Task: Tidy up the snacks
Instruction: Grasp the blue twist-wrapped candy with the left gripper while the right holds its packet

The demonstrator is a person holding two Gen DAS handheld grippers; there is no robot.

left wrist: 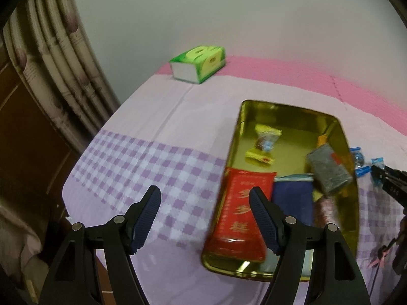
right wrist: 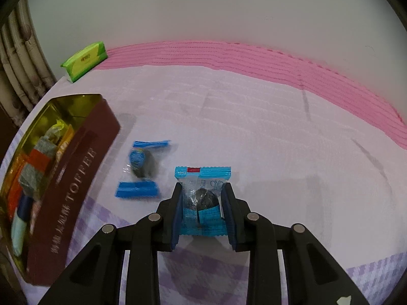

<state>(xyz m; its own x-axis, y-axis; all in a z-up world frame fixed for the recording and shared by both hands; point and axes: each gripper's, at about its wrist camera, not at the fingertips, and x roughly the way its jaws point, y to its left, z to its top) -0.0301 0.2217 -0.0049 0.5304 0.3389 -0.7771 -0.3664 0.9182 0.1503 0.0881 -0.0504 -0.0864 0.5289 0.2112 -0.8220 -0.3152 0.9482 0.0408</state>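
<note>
A gold-lined tin (left wrist: pixel 292 117) with dark red outer walls (right wrist: pixel 84 167) lies on the cloth and holds several snacks: a red packet (left wrist: pixel 239 216), a navy packet (left wrist: pixel 292 198), a grey block (left wrist: pixel 328 170) and a yellow candy (left wrist: pixel 262 147). My left gripper (left wrist: pixel 204 198) is open and empty above the tin's near left corner. My right gripper (right wrist: pixel 203 190) is shut on a blue-wrapped snack (right wrist: pixel 202 203) to the right of the tin. A second blue-wrapped snack (right wrist: pixel 141 165) lies on the cloth between them. The right gripper's tip shows in the left wrist view (left wrist: pixel 379 175).
A green tissue pack (left wrist: pixel 198 63) sits at the far left corner, also in the right wrist view (right wrist: pixel 85 59). A pink mat (right wrist: pixel 254 56) runs along the wall. Curtains (left wrist: pixel 51 58) hang at the left. The table edge drops off at the near left.
</note>
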